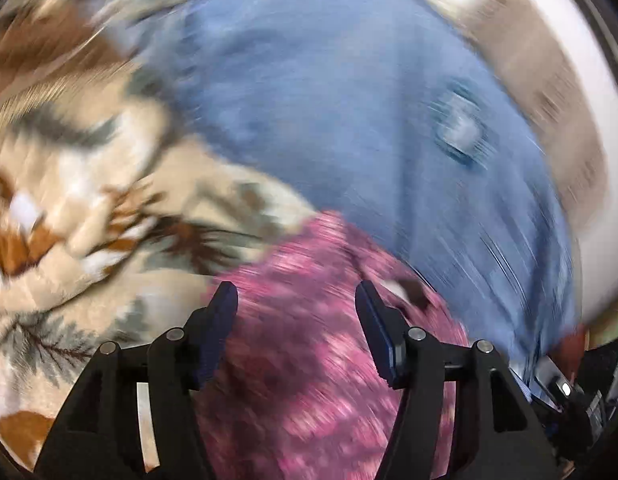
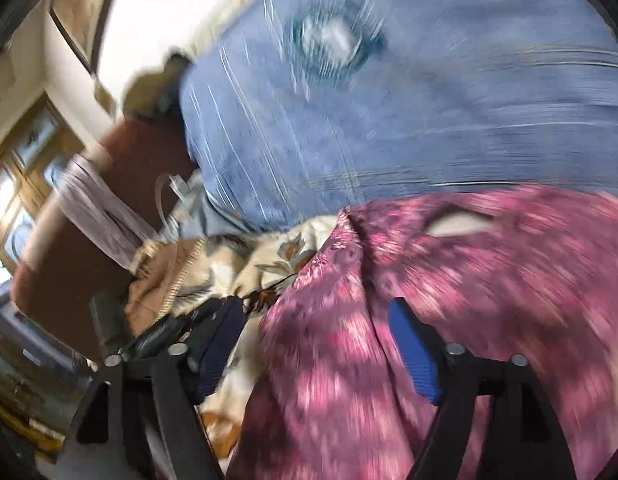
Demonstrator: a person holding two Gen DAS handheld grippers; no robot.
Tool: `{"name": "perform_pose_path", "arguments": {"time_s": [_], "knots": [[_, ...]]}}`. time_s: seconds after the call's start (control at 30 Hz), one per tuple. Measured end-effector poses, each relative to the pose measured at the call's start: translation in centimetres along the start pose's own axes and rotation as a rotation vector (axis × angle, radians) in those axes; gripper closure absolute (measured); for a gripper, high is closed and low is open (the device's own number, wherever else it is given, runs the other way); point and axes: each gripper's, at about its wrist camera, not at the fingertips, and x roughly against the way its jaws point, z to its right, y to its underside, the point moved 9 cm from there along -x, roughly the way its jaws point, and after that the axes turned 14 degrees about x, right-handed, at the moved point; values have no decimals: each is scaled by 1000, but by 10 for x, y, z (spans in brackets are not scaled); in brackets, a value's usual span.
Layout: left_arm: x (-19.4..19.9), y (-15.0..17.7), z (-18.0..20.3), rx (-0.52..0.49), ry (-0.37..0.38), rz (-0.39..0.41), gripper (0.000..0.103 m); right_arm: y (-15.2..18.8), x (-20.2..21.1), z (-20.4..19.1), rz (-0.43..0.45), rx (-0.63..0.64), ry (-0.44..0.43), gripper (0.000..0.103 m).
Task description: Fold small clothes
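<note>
A pink patterned garment (image 1: 325, 344) lies on a bed, partly over blue denim jeans (image 1: 329, 92). My left gripper (image 1: 297, 300) is open, its jaws wide apart just above the pink cloth, holding nothing. In the right wrist view the pink garment (image 2: 489, 288) fills the lower right, with the jeans (image 2: 429, 100) behind it. My right gripper (image 2: 319, 320) is open, its jaws wide apart over the garment's left edge. Both views are motion-blurred.
A cream floral blanket (image 1: 89, 208) covers the bed at left and shows in the right wrist view (image 2: 245, 268). A brown headboard (image 2: 81, 240) with a pale cloth stands at left, next to a wooden cabinet (image 2: 25, 168).
</note>
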Motion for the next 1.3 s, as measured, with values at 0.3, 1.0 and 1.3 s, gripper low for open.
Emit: {"name": "perform_pose_path", "arguments": {"time_s": [0.3,1.0,1.3], "knots": [[43,191,118,-344,117,-253,34,152,159,85,115,-278,91,18],[-122,450,279,-772,-59,-648,34,212,273,328,380,-718,216,30],[-110,402,315,-304,219,-801,96,207,272,320,404,-681,142,30]]}}
